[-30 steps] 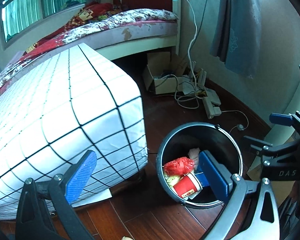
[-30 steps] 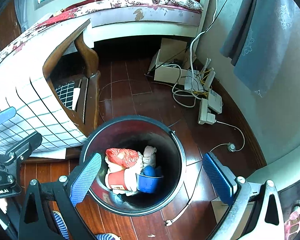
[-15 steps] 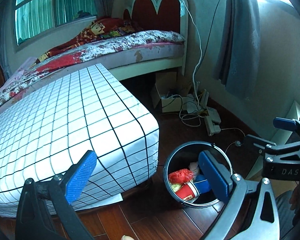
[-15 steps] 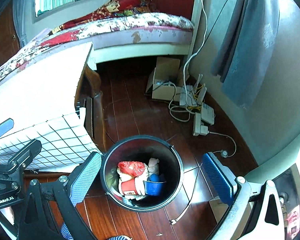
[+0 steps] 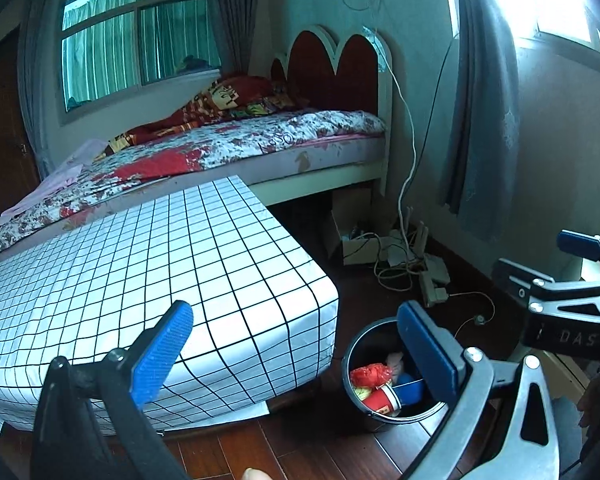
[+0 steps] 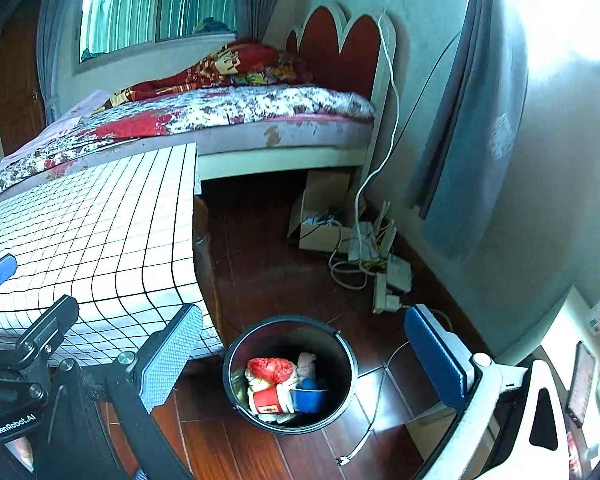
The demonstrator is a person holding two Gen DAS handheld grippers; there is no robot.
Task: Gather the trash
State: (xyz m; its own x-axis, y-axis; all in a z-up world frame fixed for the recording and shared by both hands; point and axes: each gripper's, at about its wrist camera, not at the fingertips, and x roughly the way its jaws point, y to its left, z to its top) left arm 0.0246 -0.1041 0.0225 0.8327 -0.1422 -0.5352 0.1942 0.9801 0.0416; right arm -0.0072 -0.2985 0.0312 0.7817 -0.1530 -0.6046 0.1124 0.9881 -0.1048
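A: Listing floor items first: one black trash bin [image 6: 290,374], round, standing upright on the dark wooden floor [image 6: 268,264], just beside the corner of the table under a white checked cloth [image 6: 92,240].

B: Contents?

A: Red crumpled wrapper [image 6: 271,369], red paper cup [image 6: 265,399] on its side, blue cup [image 6: 309,399], pale crumpled tissue [image 6: 307,363] (all lying inside the bin, packed against one another).

B: Left gripper?

A: Left gripper [image 5: 296,352]: jaws spread wide, nothing between them. Blue pads [image 5: 162,354] bare. In its own view the far pad overlaps the bin; the near pad sits in front of the checked cloth.

B: Right gripper?

A: Right gripper [image 6: 304,356]: jaws likewise wide apart and empty, held above the floor, with the bin framed between the two fingers [image 6: 436,360] in its own view. Its body also shows at the right edge of the left view [image 5: 568,312].

B: Remaining stock?

A: One bed [image 5: 236,148] with floral sheet and red heart-shaped headboard [image 5: 332,68]; one cardboard box [image 6: 324,216] at the bed's foot; tangle of white cables and power strips [image 6: 380,268] by the wall, near the box; grey-blue curtain [image 6: 472,140]; window [image 5: 140,36] behind the bed.

B: Person?

A: A fingertip [image 5: 256,474] shows at the bottom edge of the left view.
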